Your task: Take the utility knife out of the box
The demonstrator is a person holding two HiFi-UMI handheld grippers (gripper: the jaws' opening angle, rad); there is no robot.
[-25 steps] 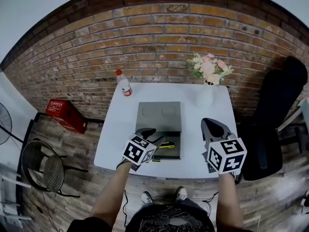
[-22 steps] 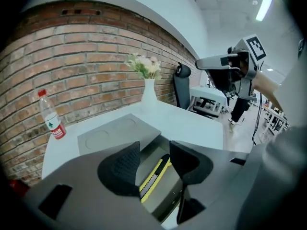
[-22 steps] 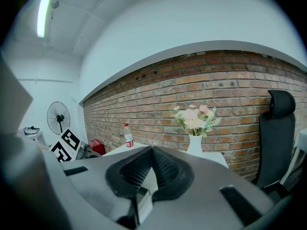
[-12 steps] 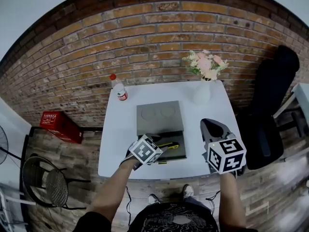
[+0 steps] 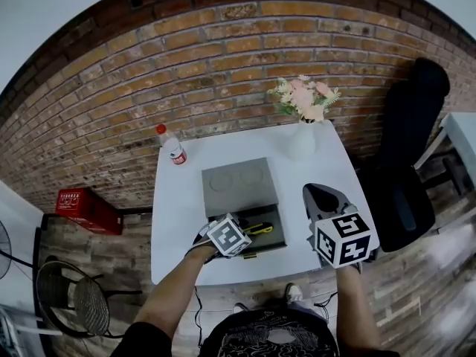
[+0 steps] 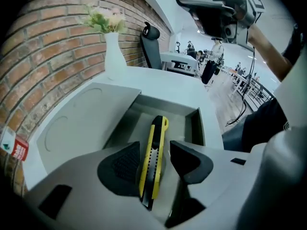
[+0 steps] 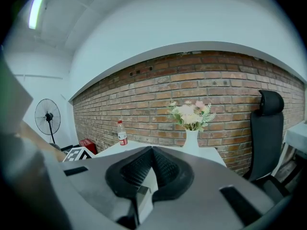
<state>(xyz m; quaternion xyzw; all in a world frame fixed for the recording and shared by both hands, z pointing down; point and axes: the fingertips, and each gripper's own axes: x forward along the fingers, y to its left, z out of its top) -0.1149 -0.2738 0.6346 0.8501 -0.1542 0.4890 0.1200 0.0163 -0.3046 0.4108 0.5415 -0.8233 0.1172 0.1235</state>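
A yellow and black utility knife (image 6: 153,157) lies lengthwise in the tray of an open grey box (image 6: 195,124), whose lid (image 6: 86,128) is flipped back towards the wall. My left gripper (image 6: 156,166) points steeply down into the tray, jaws open, one pad on each side of the knife; the right pad stands clear of it. In the head view the knife (image 5: 259,228) shows just beyond the left gripper (image 5: 248,232) in the box (image 5: 274,240). My right gripper (image 5: 318,193) hovers right of the box, shut and empty (image 7: 151,169).
On the white table (image 5: 178,207) stand a small bottle with a red cap (image 5: 172,147) at the back left and a white vase of flowers (image 5: 301,136) at the back right. A black office chair (image 5: 405,162) is right of the table, a red crate (image 5: 88,208) and a wire chair (image 5: 71,292) left.
My left gripper has sunk into the box tray and rolled, so its jaws now straddle the knife. The right gripper has stayed put.
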